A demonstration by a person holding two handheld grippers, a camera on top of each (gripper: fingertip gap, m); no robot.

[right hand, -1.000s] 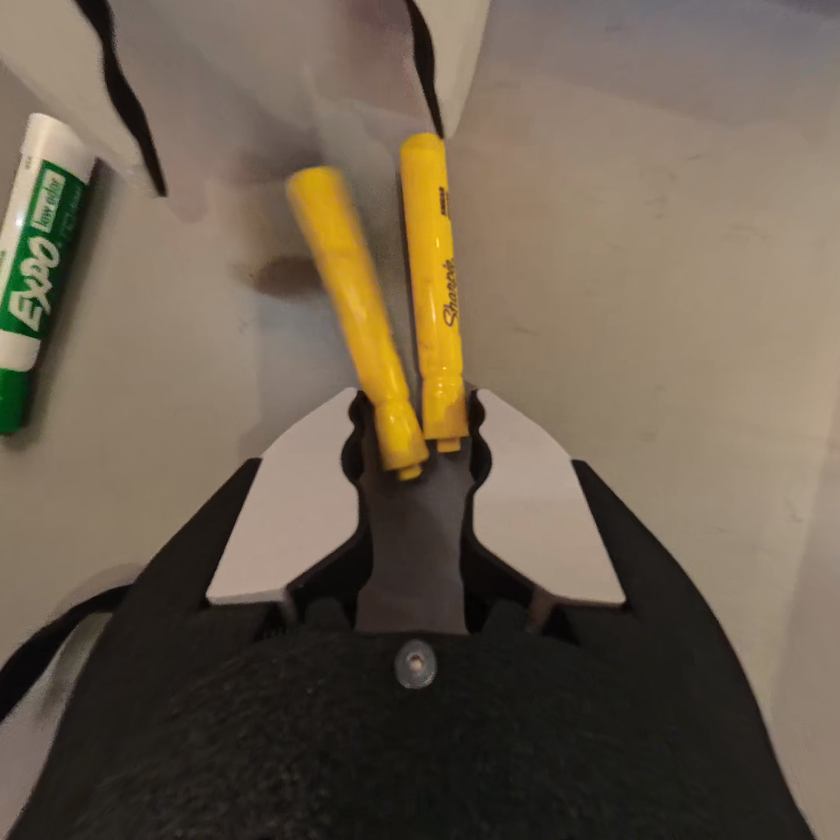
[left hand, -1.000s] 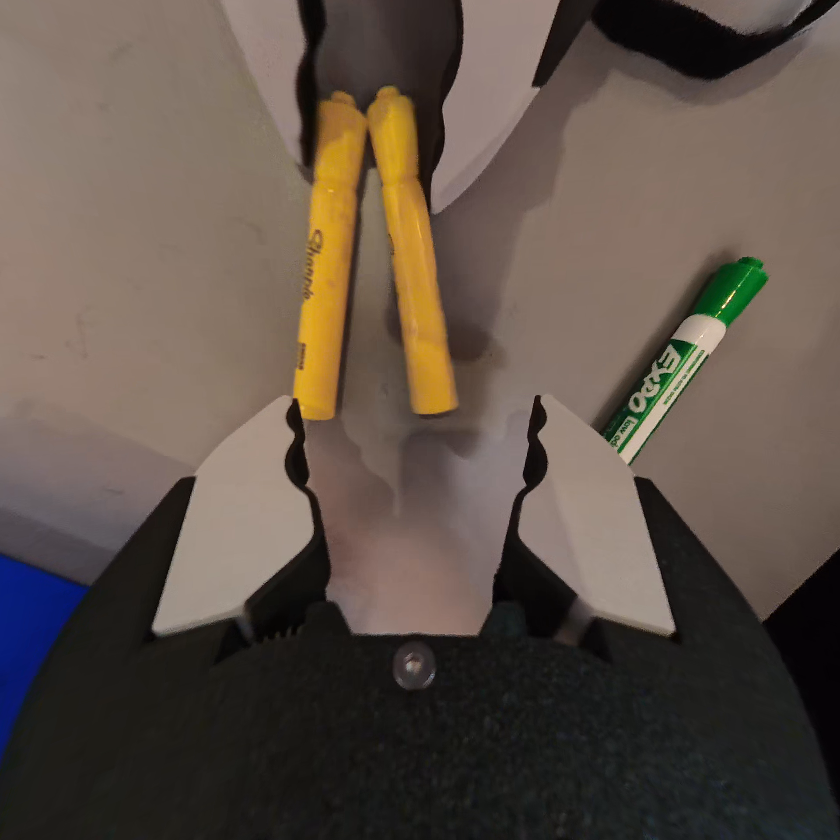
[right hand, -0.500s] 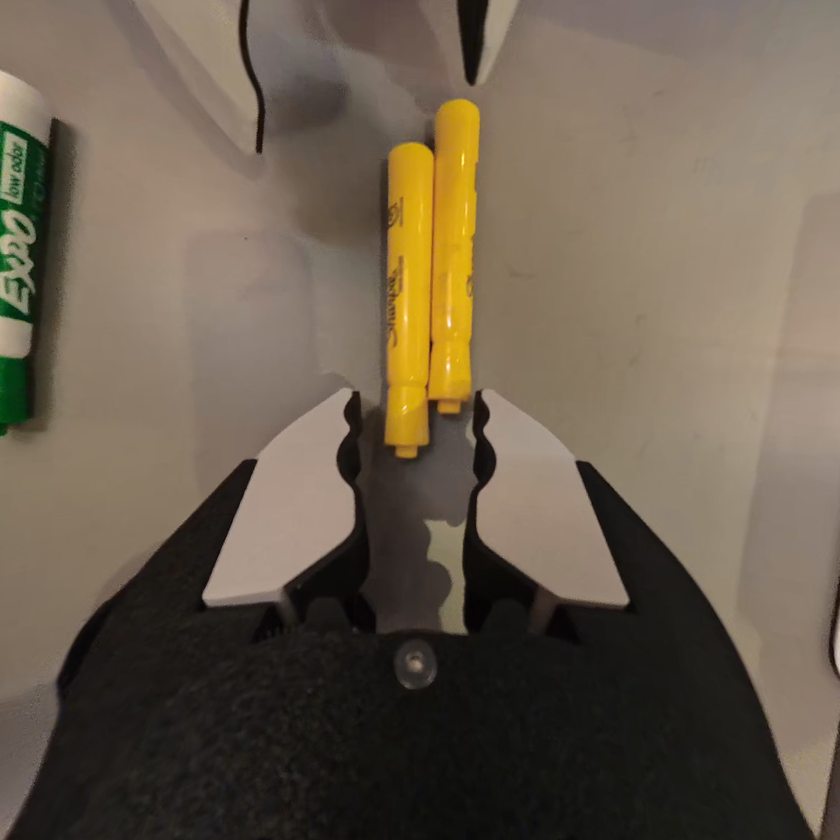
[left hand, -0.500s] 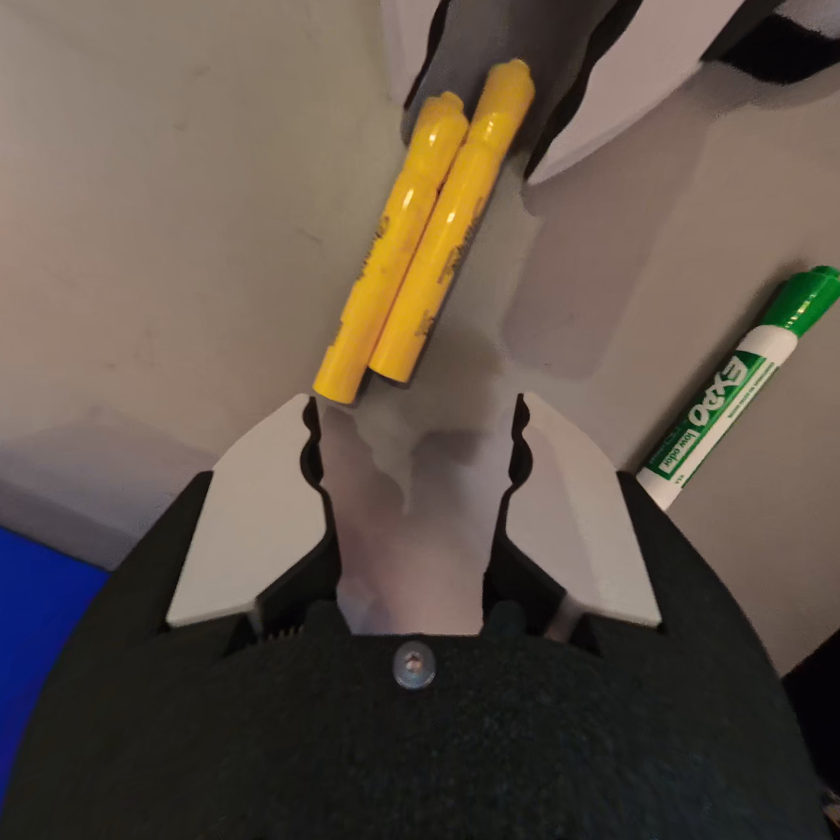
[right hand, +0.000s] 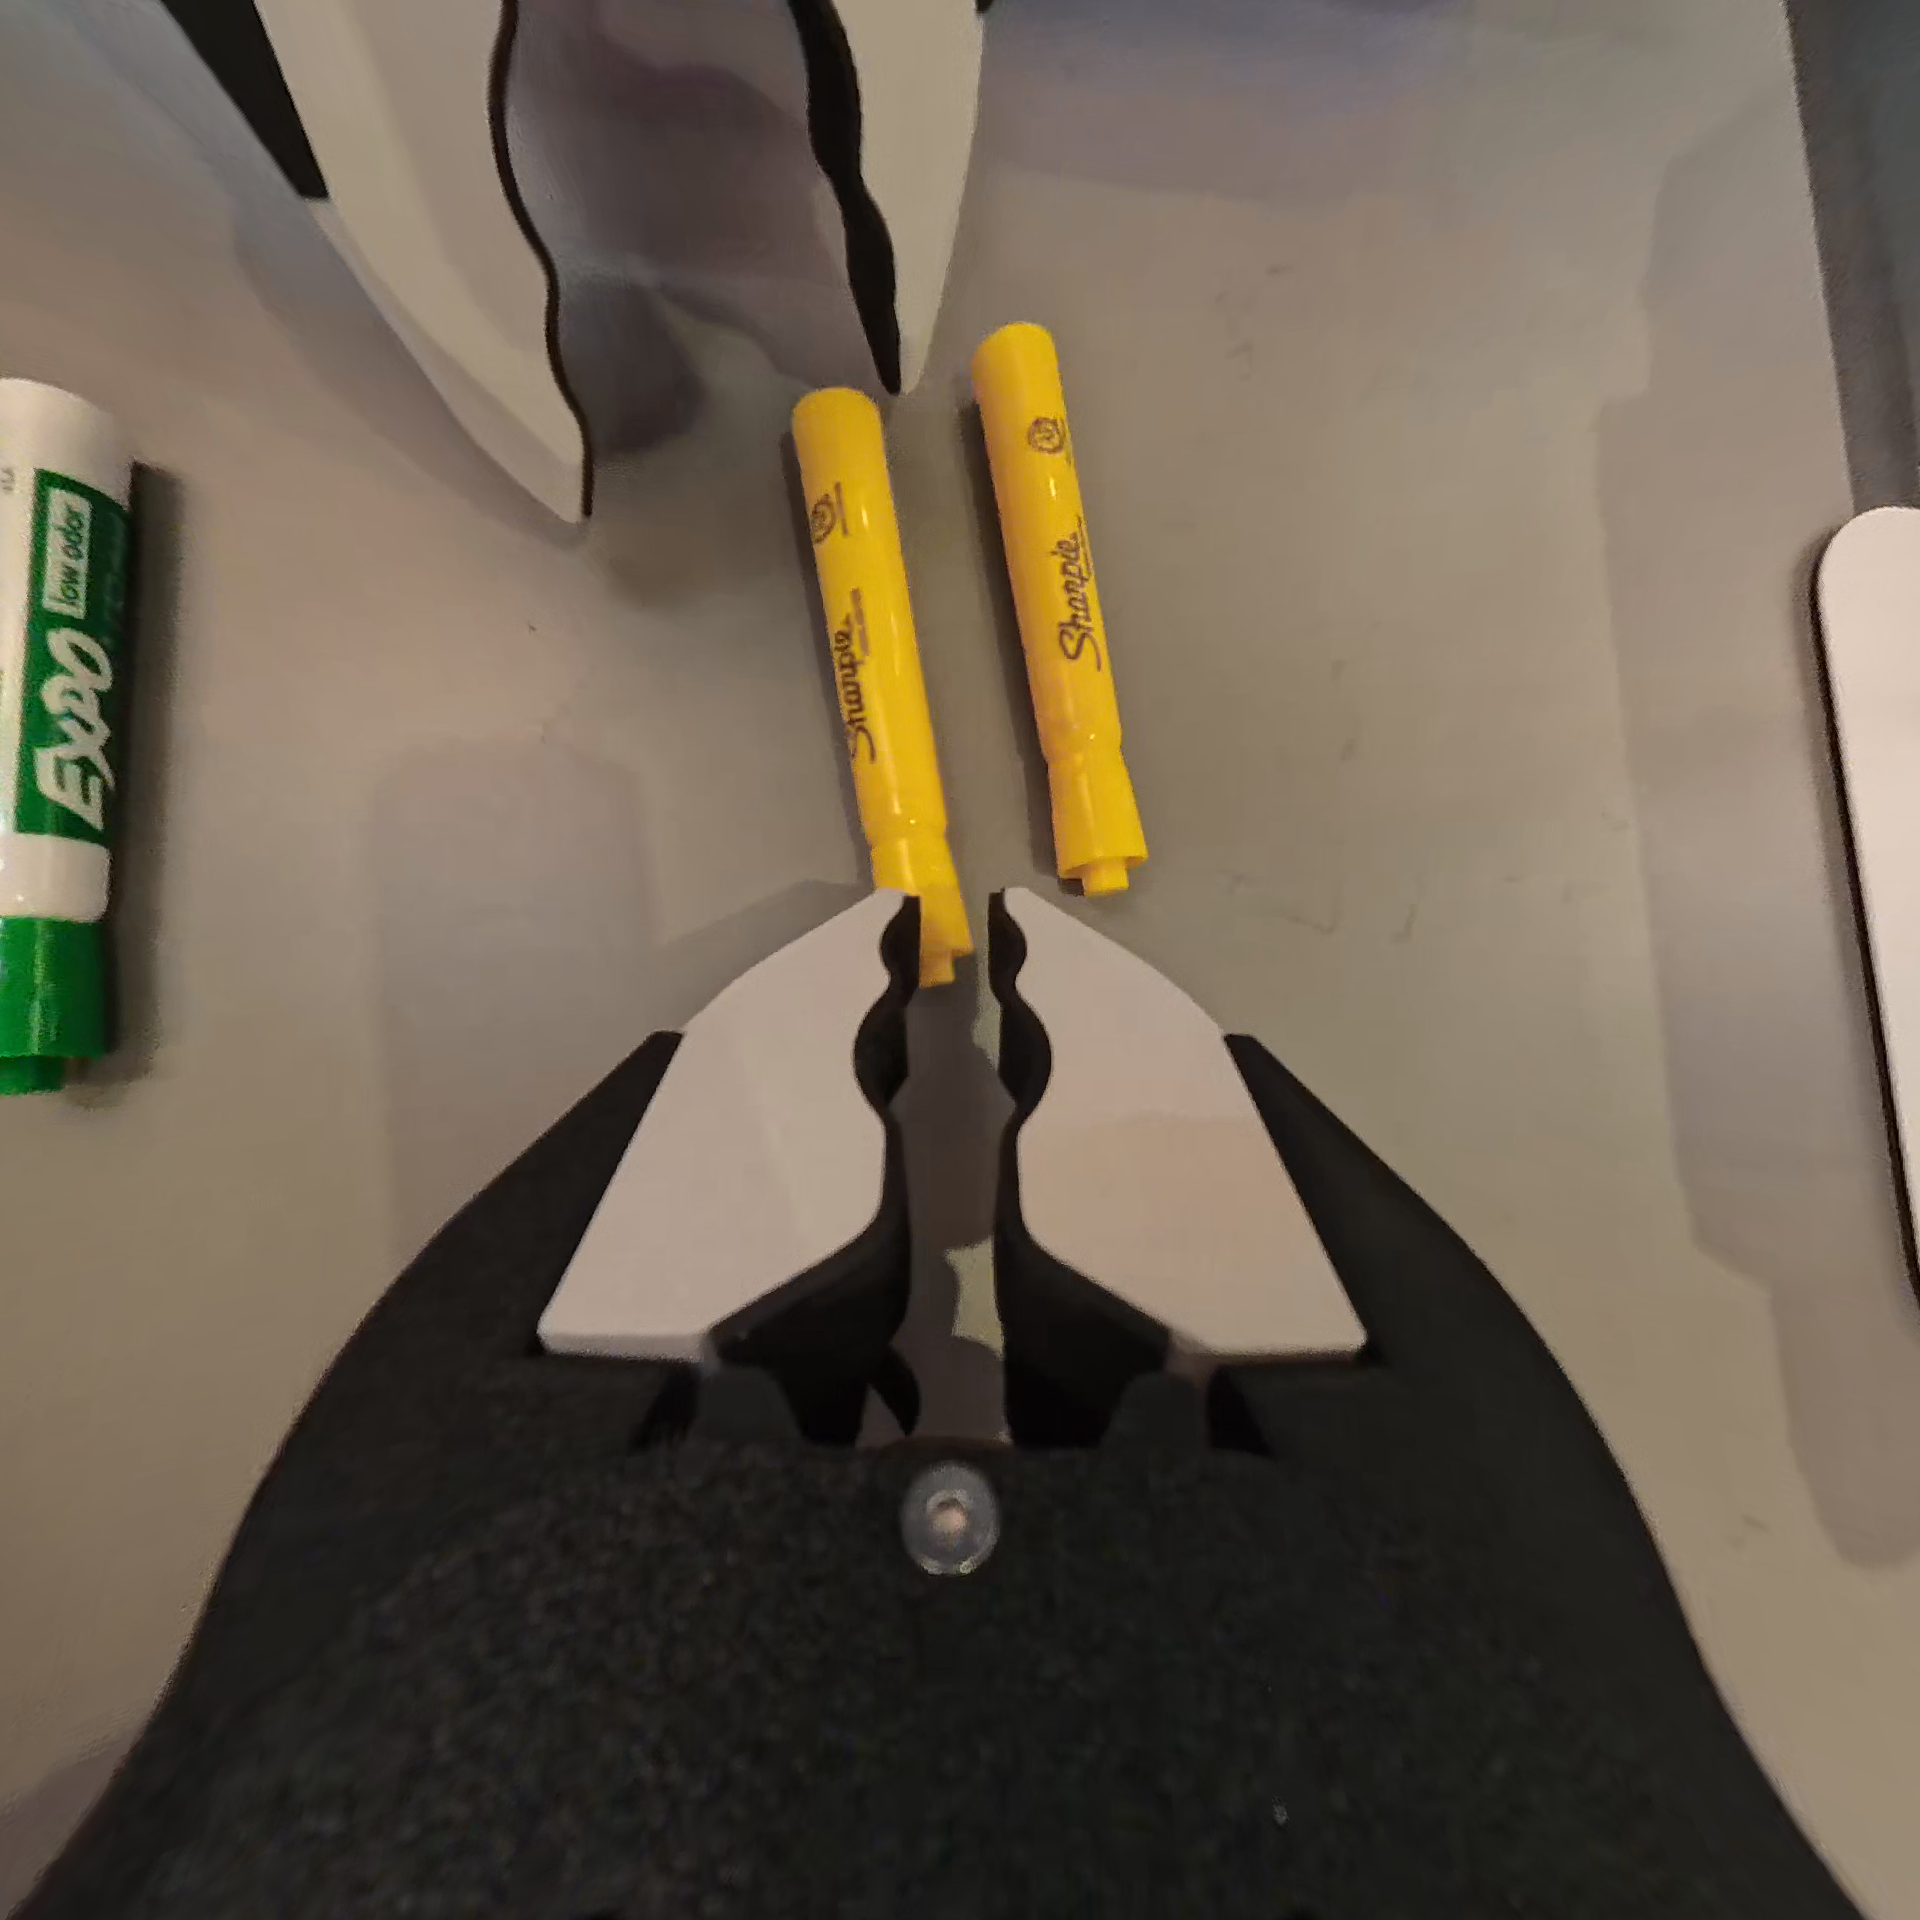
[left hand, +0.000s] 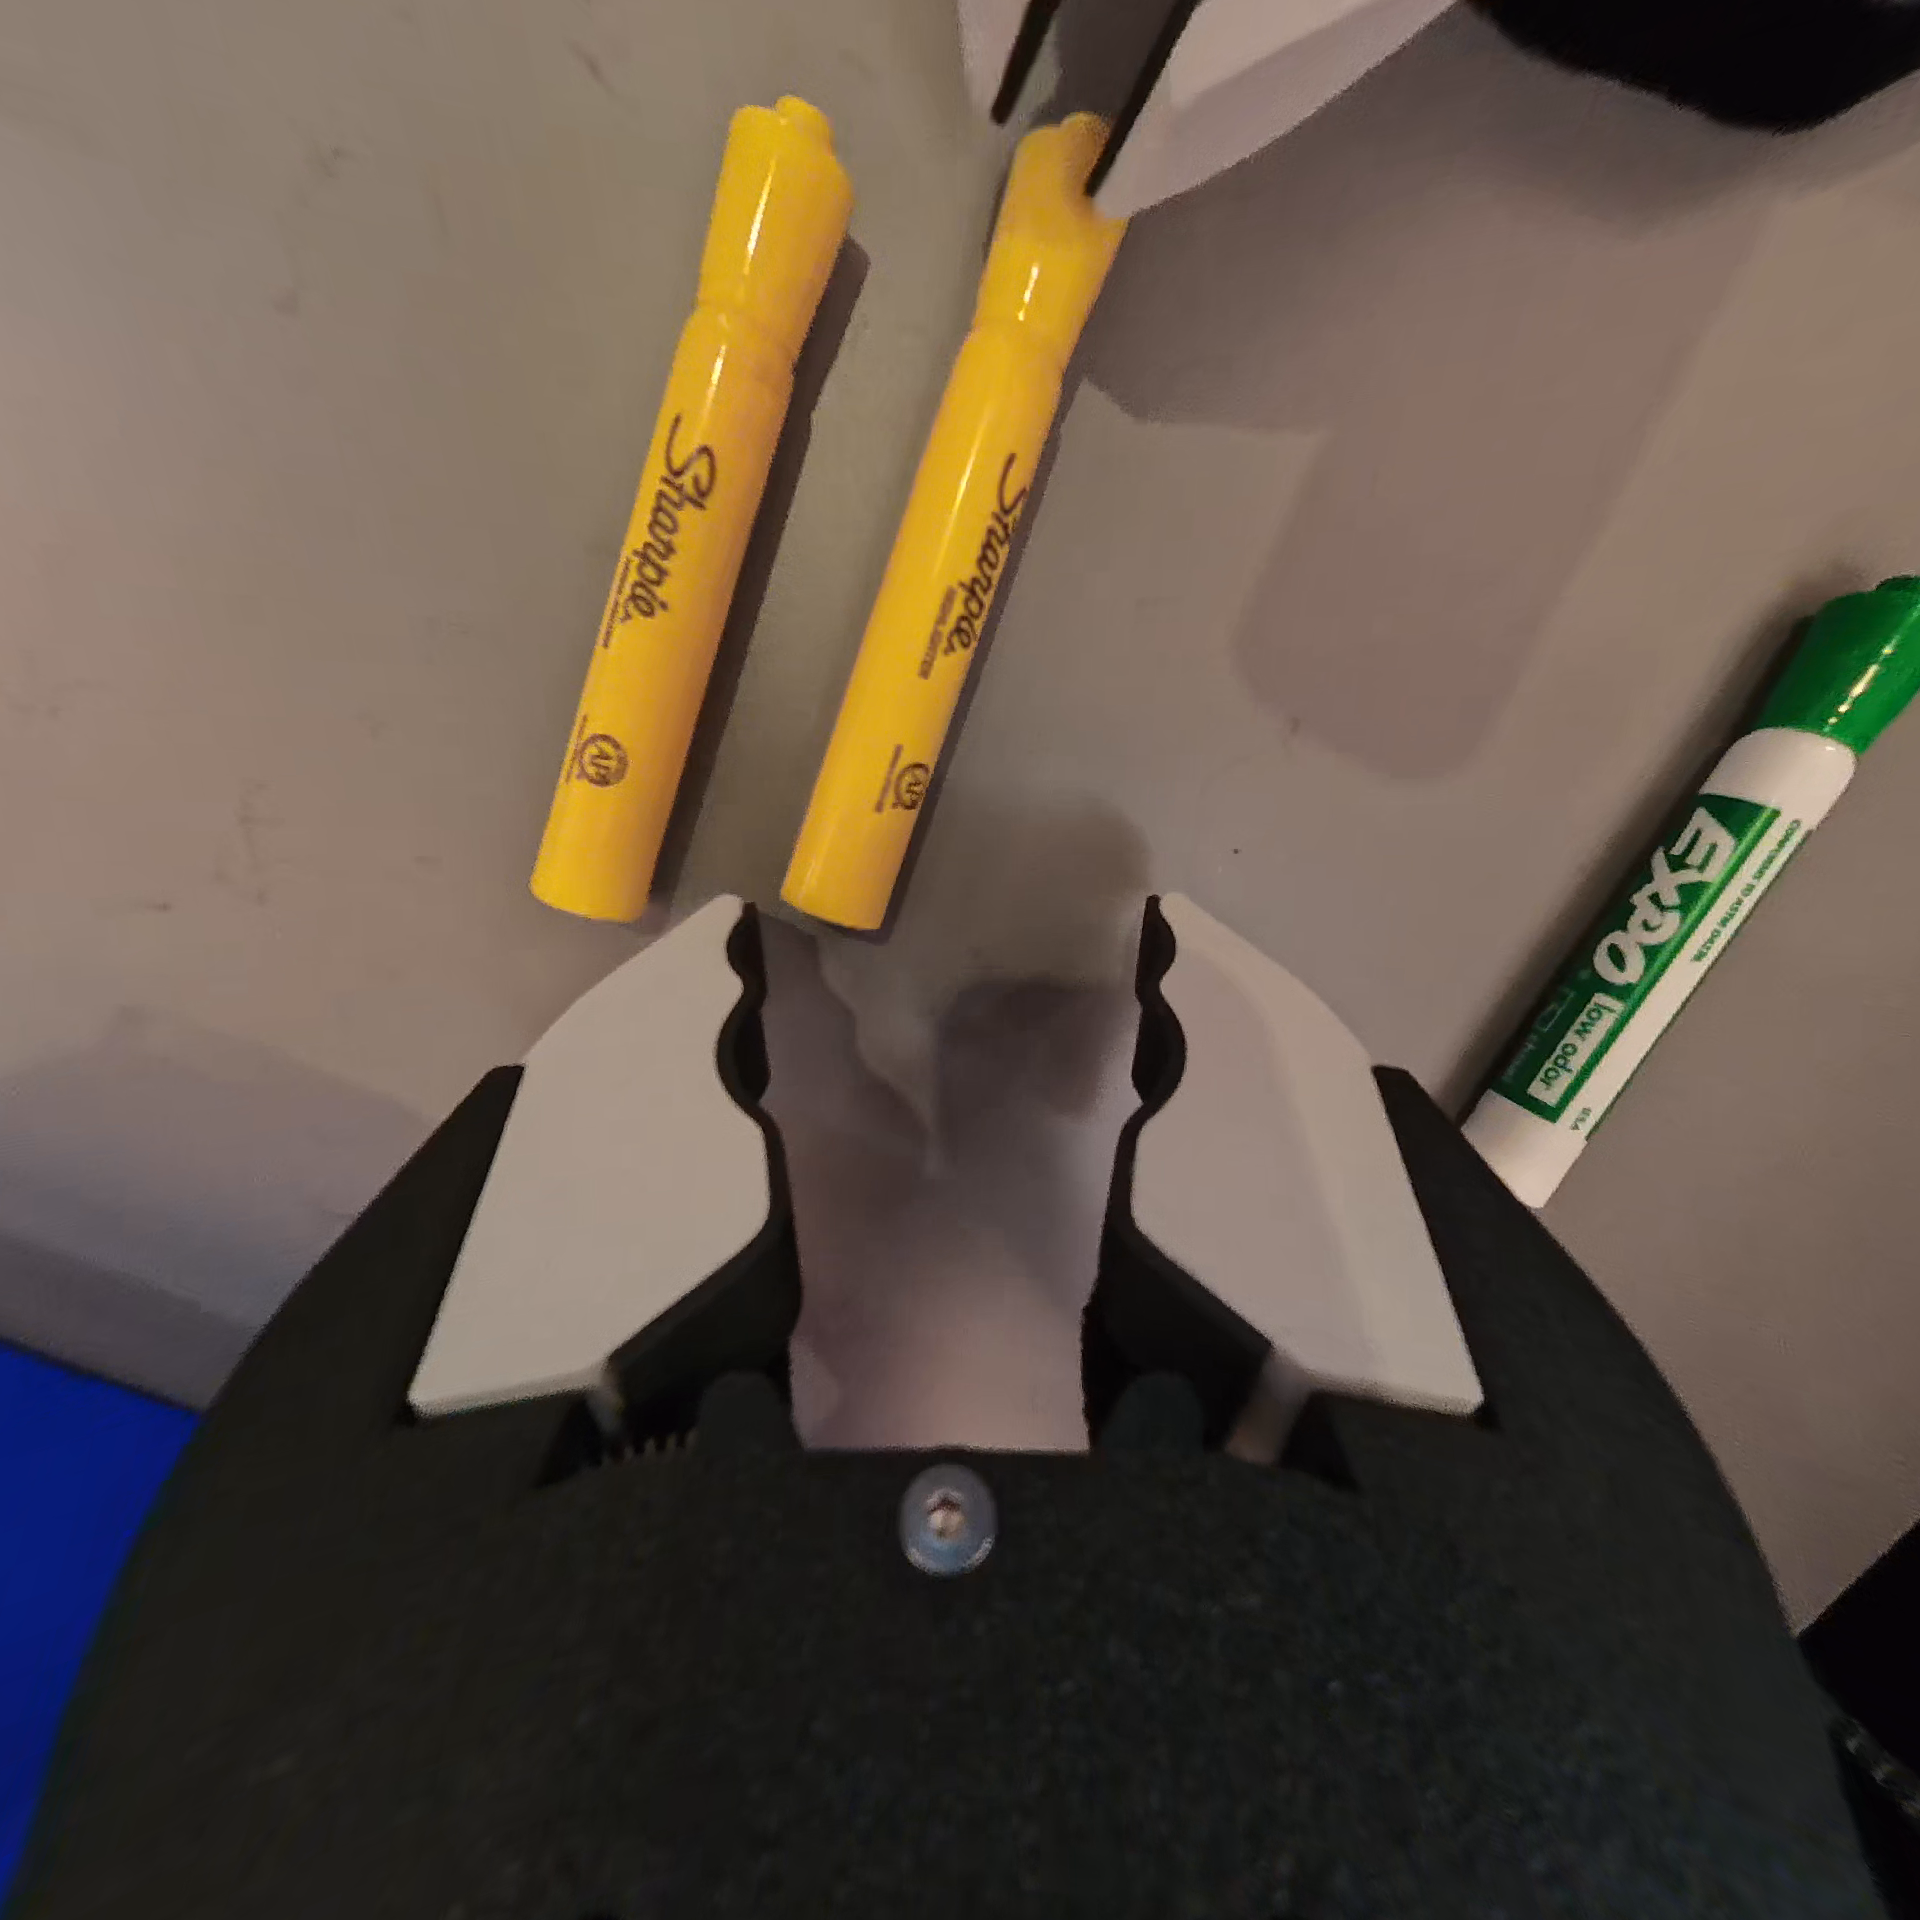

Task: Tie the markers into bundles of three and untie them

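Observation:
Two yellow markers lie side by side, a little apart, on the grey table [left hand: 312, 623]. In the left wrist view one [left hand: 686, 520] is on the left and the other [left hand: 935, 540] on the right. My left gripper [left hand: 945, 912] is open and empty, its tips just short of their flat ends. My right gripper [right hand: 954, 902] faces it, jaws narrow, closed on the cap end of one yellow marker [right hand: 878, 665]. The other marker [right hand: 1065, 613] lies free beside it. A green-capped white marker [left hand: 1683, 914] lies apart to the side, and also shows in the right wrist view [right hand: 62, 727].
A black strap [left hand: 1714, 62] lies at the far right behind the right gripper's fingers [left hand: 1174, 125]. A white flat object [right hand: 1881, 831] sits at the right edge of the right wrist view. A blue surface [left hand: 73, 1455] lies past the table edge. Spacing between my two grippers at the tips: around 11 cm.
The two yellow markers were held together by my right gripper, then let go side by side; now they lie apart. My right gripper's jaws have narrowed onto one cap end. My left gripper stays open.

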